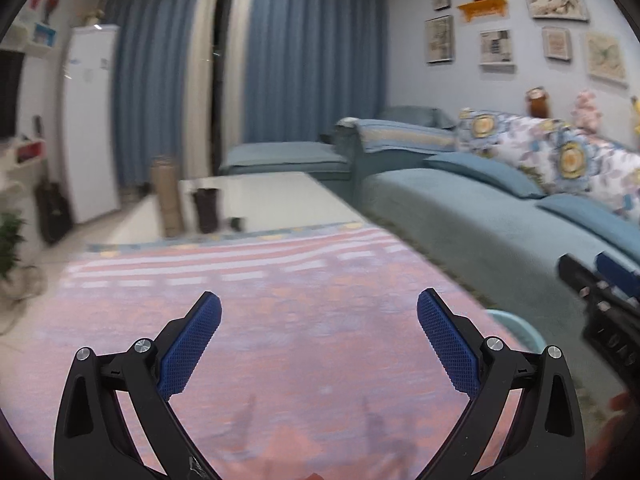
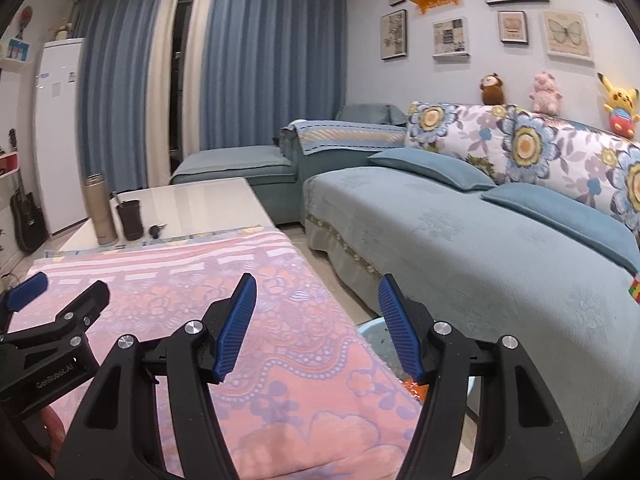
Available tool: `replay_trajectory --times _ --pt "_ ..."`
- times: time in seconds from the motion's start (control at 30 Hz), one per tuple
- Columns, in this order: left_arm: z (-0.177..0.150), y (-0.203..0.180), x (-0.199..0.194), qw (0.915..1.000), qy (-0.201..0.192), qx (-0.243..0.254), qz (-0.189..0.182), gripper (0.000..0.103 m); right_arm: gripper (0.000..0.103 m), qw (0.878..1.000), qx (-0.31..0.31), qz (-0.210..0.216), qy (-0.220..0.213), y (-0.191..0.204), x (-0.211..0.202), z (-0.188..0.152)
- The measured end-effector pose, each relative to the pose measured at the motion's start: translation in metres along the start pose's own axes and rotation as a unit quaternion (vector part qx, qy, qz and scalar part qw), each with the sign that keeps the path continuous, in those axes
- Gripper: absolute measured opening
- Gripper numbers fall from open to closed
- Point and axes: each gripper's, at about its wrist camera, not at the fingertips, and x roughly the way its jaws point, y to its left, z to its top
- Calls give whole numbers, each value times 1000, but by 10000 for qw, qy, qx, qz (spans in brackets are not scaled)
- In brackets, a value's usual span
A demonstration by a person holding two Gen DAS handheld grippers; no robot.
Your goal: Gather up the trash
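Left wrist view: my left gripper [image 1: 319,312] has jaws wide apart, holding nothing, over the pink cloth [image 1: 280,300]. Light blue bin [image 1: 516,328] rim peeks at 4 o'clock, beside the sofa [image 1: 480,216]. My right gripper [image 1: 600,300] enters at 3 o'clock.

Right wrist view: right gripper [image 2: 317,294] jaws spread, empty. Bin [image 2: 374,338] sits between the fingers at 5 o'clock, orange trash [image 2: 414,389] inside. Thermos [image 2: 100,210] and dark cup [image 2: 131,219] at 10 o'clock.

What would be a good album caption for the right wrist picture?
Open right tongs above a pink floral cloth, light blue bin beside the sofa.
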Motion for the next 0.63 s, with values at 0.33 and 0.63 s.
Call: replay_trajectory --times 0.33,0.63 --pt "-8 48 -14 9962 196 -348 778 95 60 9951 -491 804 316 55 8 6" --pt "-14 71 0 9926 564 -664 848 95 60 9869 -860 1180 687 89 33 -11"
